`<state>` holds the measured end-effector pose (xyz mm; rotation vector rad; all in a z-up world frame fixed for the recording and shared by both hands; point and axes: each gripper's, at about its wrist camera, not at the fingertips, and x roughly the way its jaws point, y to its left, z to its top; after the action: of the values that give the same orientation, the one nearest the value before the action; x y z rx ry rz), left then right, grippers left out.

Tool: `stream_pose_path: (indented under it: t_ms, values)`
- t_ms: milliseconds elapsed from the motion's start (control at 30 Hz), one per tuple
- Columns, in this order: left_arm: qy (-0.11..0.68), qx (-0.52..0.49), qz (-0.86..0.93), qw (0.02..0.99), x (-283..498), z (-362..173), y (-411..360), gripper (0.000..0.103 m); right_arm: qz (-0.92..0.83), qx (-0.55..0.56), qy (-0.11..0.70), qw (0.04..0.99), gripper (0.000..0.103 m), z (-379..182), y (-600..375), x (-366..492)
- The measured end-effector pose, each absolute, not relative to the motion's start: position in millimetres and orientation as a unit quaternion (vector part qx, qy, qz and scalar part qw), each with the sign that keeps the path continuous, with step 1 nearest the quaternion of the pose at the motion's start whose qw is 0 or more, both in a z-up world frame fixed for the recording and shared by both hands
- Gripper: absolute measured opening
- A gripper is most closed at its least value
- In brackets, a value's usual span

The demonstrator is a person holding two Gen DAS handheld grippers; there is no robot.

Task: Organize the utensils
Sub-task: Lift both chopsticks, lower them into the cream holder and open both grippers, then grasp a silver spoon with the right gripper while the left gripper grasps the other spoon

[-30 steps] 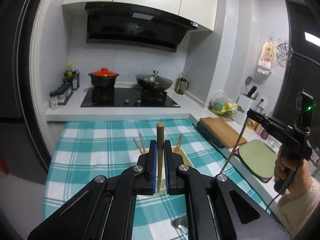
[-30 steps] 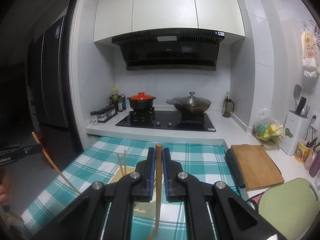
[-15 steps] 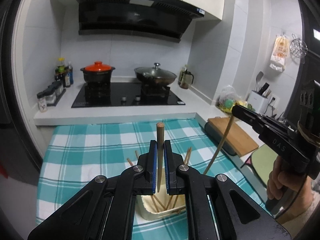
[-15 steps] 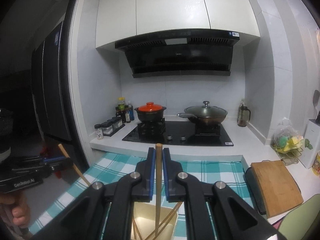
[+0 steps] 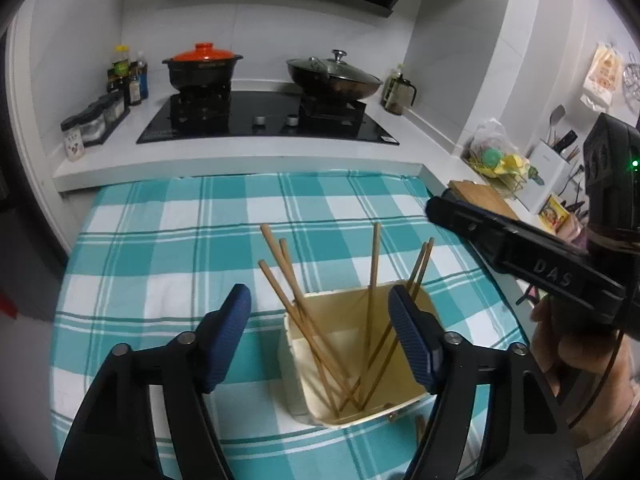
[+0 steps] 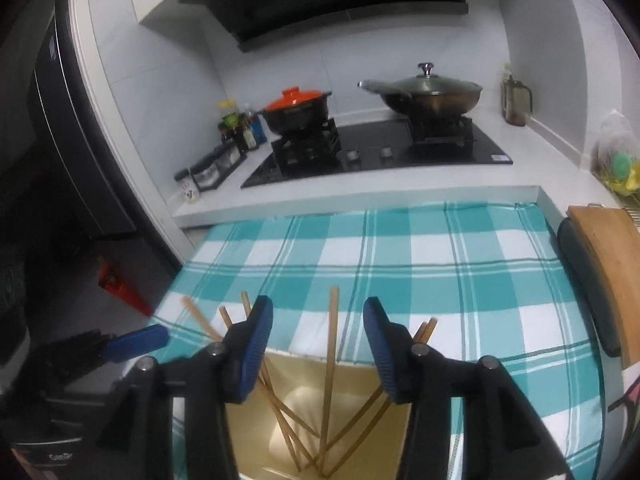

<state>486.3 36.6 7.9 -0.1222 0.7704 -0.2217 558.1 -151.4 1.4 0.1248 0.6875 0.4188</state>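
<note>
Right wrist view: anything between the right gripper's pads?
Yes. In the right wrist view one upright chopstick rises from the cream box between the opening right gripper pads, touching neither.

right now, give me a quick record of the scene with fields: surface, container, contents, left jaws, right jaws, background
surface: teal checked cloth
container: cream box, open top, standing on the cloth
contents: six wooden chopsticks leaning in the box, tips sticking out above the rim
left jaws: left gripper opening, nothing gripped, over the box
right jaws: right gripper opening, one chopstick stands between the jaws untouched
background: stove with red-lidded pot and lidded wok; cutting board to the right
</note>
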Motion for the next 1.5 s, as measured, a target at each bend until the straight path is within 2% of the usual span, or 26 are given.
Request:
stream_pose_path:
  t_ms: [133, 200, 500, 667, 833, 1033, 1233, 1500]
  values:
    - [0.372, -0.035, -0.093, 0.923, 462.3, 21.3, 51.0, 0.089, 0.204, 0.035, 0.287, 0.935, 0.053, 33.0, -160.2, 533.7]
    - [0.374, -0.016, -0.09, 0.923, 443.7, 23.1, 56.8, 0.092, 0.203, 0.019, 0.27, 0.941, 0.061, 45.7, -166.8, 515.4]
    - [0.405, 0.067, -0.088, 0.908, 335.6, -8.7, 58.7, 0.096, 0.193, -0.053, 0.27, 0.942, 0.062, 40.8, -195.8, 427.4]
    - [0.408, 0.067, -0.092, 0.906, 275.7, -45.3, 46.6, 0.097, 0.18, -0.087, 0.283, 0.938, 0.062, 13.9, -216.9, 371.2]
    - [0.42, 0.023, -0.098, 0.902, 236.9, -94.7, 27.9, 0.097, 0.165, -0.112, 0.293, 0.935, 0.062, -27.0, -236.5, 318.2]
    - [0.427, -0.041, -0.094, 0.898, 205.1, -146.2, 9.6, 0.097, 0.121, -0.077, 0.311, 0.939, 0.062, -105.8, -256.5, 253.9]
    - [0.425, -0.085, -0.103, 0.895, 190.6, -162.7, 0.8, 0.097, 0.052, -0.029, 0.323, 0.944, 0.062, -171.3, -267.6, 202.7]
    - [0.44, -0.066, -0.107, 0.889, 200.7, -176.2, -24.7, 0.098, 0.047, -0.002, 0.323, 0.945, 0.062, -181.8, -270.7, 203.7]
